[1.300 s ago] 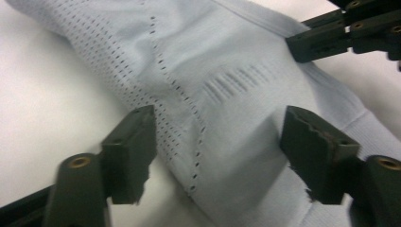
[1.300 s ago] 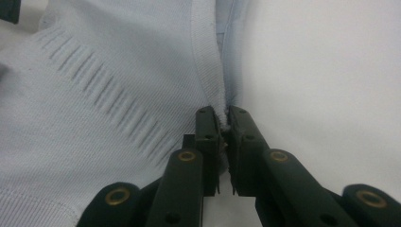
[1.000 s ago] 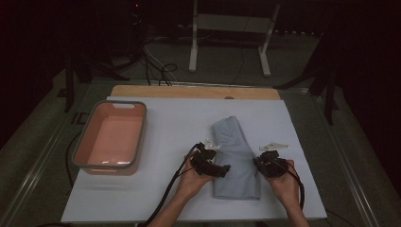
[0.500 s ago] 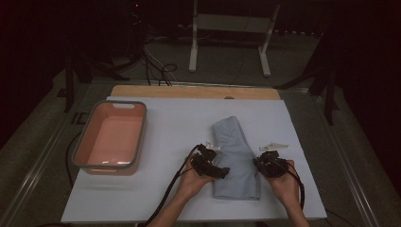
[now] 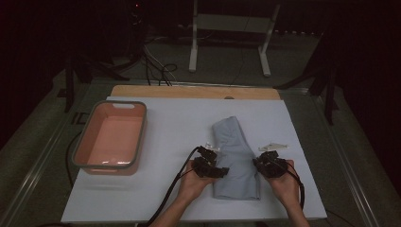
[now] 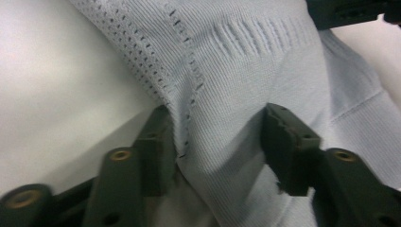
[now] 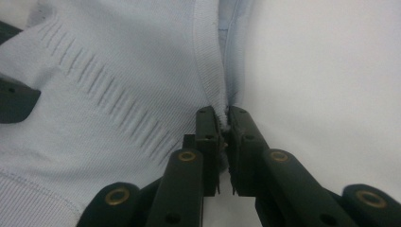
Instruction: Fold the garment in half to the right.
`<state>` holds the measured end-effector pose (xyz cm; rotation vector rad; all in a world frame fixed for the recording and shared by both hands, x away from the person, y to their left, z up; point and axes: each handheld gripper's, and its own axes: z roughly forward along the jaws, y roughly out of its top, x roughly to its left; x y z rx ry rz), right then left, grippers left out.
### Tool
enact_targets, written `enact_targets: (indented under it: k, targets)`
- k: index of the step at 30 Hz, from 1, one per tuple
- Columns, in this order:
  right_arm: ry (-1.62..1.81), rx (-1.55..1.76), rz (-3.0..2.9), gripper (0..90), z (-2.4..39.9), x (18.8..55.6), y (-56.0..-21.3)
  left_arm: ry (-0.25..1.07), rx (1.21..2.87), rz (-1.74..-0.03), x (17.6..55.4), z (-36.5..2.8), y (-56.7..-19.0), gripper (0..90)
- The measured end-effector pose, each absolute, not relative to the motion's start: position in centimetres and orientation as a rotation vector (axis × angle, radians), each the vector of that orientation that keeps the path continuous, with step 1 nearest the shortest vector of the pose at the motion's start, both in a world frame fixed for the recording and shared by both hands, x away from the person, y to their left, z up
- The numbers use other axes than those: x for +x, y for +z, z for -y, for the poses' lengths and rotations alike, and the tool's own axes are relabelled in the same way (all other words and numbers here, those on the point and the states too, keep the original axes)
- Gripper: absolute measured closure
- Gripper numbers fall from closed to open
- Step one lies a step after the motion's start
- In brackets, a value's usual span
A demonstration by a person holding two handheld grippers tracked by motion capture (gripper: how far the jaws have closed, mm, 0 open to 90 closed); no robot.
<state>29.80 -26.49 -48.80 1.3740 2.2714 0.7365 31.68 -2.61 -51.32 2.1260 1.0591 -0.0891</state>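
- Closing in just now, the left gripper has its jaws half spread around a raised fold of the pale blue knit garment, with its hand unmoved.
- Right gripper pinches the garment's edge, jaws nearly together.
- Pink tub sits far left on the white surface.

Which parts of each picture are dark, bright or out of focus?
High view: dim, surroundings nearly black, the white table sheet the brightest area. Left gripper view: knit garment sharp, near jaws soft. Right gripper view: sheet washed out, right claw fairly sharp.
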Motion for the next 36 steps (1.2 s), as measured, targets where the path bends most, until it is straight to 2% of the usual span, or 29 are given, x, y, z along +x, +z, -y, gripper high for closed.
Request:
enact_targets:
  k: [6,8,14,36]
  targets:
    - [0.733,1.371,-2.275,83.7,26.5,29.8,-48.8,-0.045,2.142,-1.042,31.2,3.0,-50.7,71.8]
    - [0.734,1.370,-2.274,83.7,26.5,29.7,-48.8,-0.038,2.145,-1.036,31.2,3.0,-50.5,74.9]
    - [0.750,1.365,-2.284,83.4,26.4,29.6,-48.7,-0.062,2.136,-1.018,31.4,2.5,-50.4,77.2]
    - [0.790,1.318,-2.362,83.3,24.8,29.1,-48.6,-0.112,2.139,-0.968,31.0,-0.4,-50.3,77.0]
